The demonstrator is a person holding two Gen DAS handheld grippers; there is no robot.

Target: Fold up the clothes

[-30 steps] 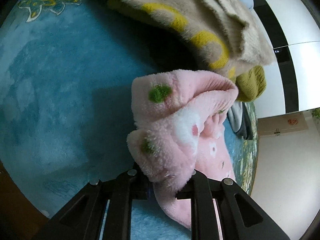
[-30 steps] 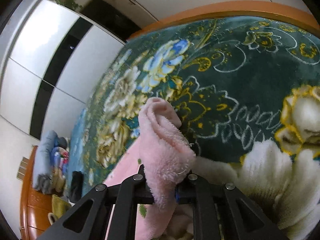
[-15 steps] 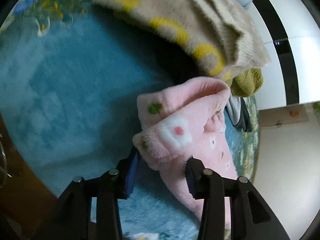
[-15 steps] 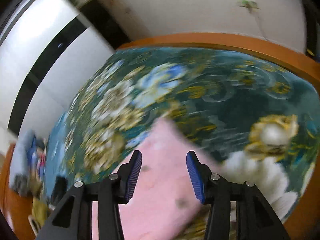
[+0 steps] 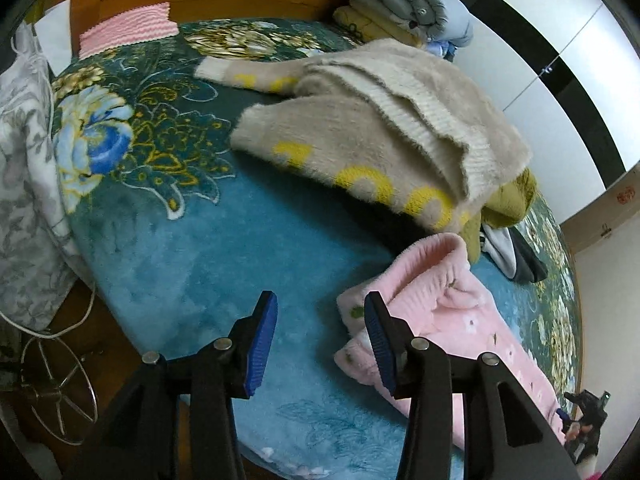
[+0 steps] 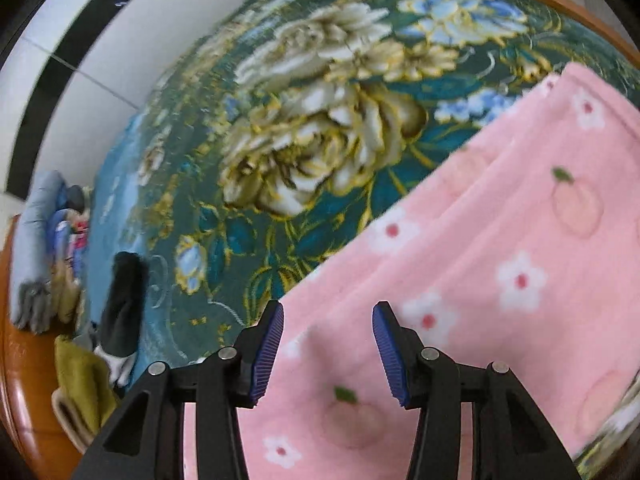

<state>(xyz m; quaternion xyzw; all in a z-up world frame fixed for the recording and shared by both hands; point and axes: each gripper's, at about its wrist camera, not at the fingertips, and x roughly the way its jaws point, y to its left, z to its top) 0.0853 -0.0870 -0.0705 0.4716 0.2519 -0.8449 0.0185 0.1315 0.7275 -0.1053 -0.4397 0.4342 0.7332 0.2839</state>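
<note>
Above pink fleece garment [image 6: 500, 240], both grippers, left [image 5: 320, 336] and right [image 6: 328, 344]: fingers spread, gripping nothing.

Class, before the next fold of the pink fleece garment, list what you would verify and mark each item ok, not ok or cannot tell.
1. Left gripper open, holding nothing: ok.
2. Right gripper open, holding nothing: ok.
3. Pink fleece garment with flower print resting on the floral plush blanket: ok.
4. Garment's bunched end lying smooth: not ok.
5. Garment apart from the beige fuzzy sweater: cannot tell.
</note>
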